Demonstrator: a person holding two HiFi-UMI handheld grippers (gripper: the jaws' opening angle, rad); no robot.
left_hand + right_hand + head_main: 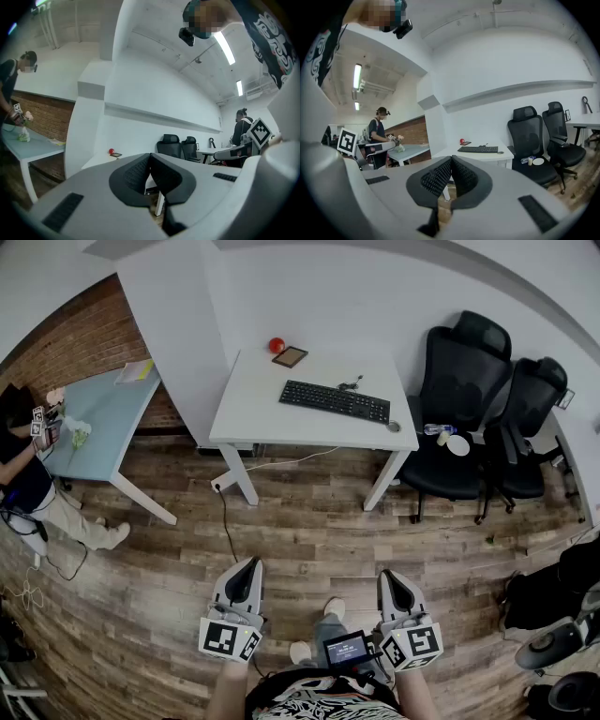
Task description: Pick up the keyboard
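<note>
A black keyboard (pixel 335 400) lies on a white table (pixel 253 418) across the room; it also shows in the right gripper view as the keyboard (pixel 478 149). Both grippers are held low over the wood floor, far short of the table. My left gripper (pixel 249 567) is shut with nothing between its jaws, and its tips meet at the left gripper (pixel 150 155). My right gripper (pixel 389 578) is likewise shut and empty, its tips meeting at the right gripper (pixel 451 159). In the left gripper view the keyboard is hidden behind the jaws.
On the white table sit a red ball (pixel 277 345), a small tablet (pixel 290 356) and a mouse (pixel 394 427). Two black office chairs (pixel 459 409) stand right of it, one with a bottle and cup. A person (pixel 23 456) works at a light-blue table (pixel 103 418) on the left. A cable (pixel 228 521) runs across the floor.
</note>
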